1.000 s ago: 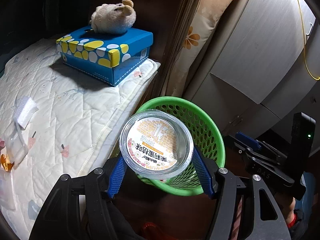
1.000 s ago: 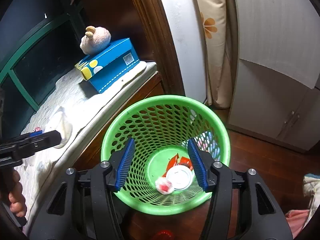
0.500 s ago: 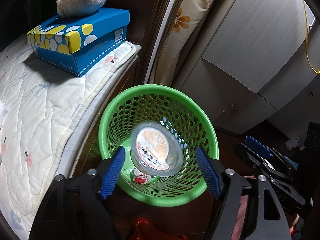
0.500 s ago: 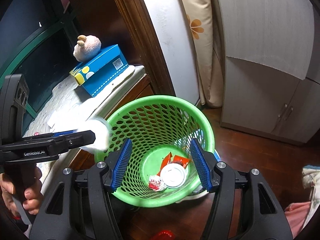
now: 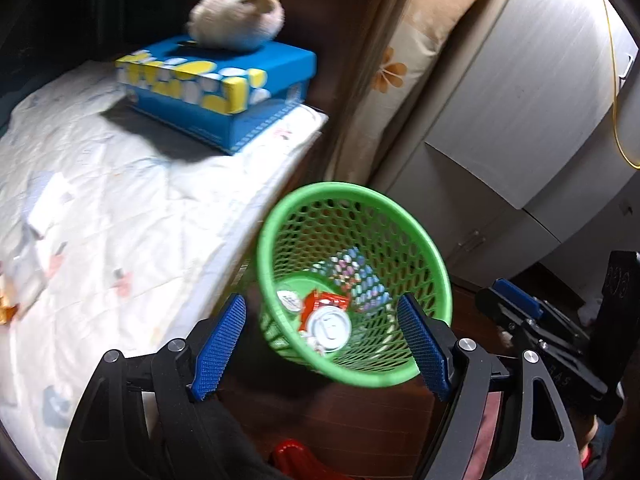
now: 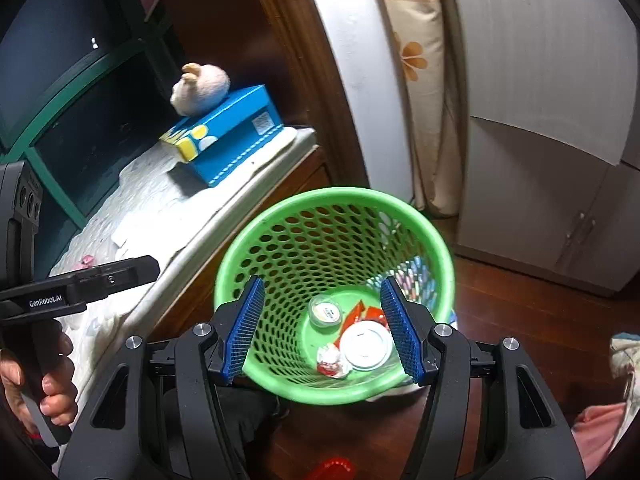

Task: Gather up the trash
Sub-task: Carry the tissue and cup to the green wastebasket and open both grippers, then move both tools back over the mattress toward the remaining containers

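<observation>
A green mesh basket (image 5: 434, 264) (image 6: 256, 248) stands on the floor beside the bed. At its bottom lie a small clear cup with a printed lid (image 5: 289, 300) (image 6: 325, 311), a white round lid (image 5: 329, 328) (image 6: 366, 345) and red wrappers (image 5: 326, 302) (image 6: 360, 314). My left gripper (image 5: 320, 346) hangs open above the basket's near rim with nothing between its blue pads. My right gripper (image 6: 323, 332) is open over the basket, also empty. Each gripper shows at the edge of the other's view, the left one held in a hand (image 6: 44, 384).
A white quilted bed (image 5: 120, 208) fills the left, with paper scraps (image 5: 44, 204) on it. A blue tissue box (image 5: 224, 92) with a plush toy (image 5: 236, 20) sits at its far corner. A curtain (image 5: 400, 60) and white cabinets (image 5: 520, 100) stand behind the basket.
The left gripper let go of the clear cup, which fell to the bottom of the basket. Its jaws stand wider now. The right gripper has hardly moved.
</observation>
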Demonstrator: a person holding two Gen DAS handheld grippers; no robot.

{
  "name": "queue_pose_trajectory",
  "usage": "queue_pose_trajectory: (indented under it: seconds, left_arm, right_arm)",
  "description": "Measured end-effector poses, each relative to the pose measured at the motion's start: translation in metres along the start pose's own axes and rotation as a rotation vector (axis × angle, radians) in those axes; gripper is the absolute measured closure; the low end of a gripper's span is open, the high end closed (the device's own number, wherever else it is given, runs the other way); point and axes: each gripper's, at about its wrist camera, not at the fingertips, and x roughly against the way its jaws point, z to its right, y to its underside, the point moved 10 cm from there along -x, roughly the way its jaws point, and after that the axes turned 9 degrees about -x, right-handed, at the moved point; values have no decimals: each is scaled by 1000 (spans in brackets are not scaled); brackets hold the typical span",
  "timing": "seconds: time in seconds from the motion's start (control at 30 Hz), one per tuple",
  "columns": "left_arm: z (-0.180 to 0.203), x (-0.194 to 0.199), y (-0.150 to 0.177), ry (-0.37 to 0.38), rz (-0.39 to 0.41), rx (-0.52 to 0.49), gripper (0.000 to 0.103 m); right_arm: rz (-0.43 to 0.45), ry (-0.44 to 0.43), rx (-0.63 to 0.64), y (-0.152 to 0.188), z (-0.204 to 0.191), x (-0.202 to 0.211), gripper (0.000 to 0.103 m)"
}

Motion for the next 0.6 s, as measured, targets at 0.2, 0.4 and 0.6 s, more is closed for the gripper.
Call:
queue_pose_trajectory:
  seconds: [0.2, 0.4, 0.6]
  left_arm:
    - [-43, 37, 21, -86, 39, 65, 28]
    - [-93, 73, 43, -171, 69, 160, 28]
    - [-151, 115, 73, -285, 103, 260, 27]
  right_arm:
    - [-18, -44, 60, 7, -43, -5, 39]
    - [-38, -101, 129, 12, -94, -13, 38]
    - [-59, -153, 185, 20, -139, -23, 38]
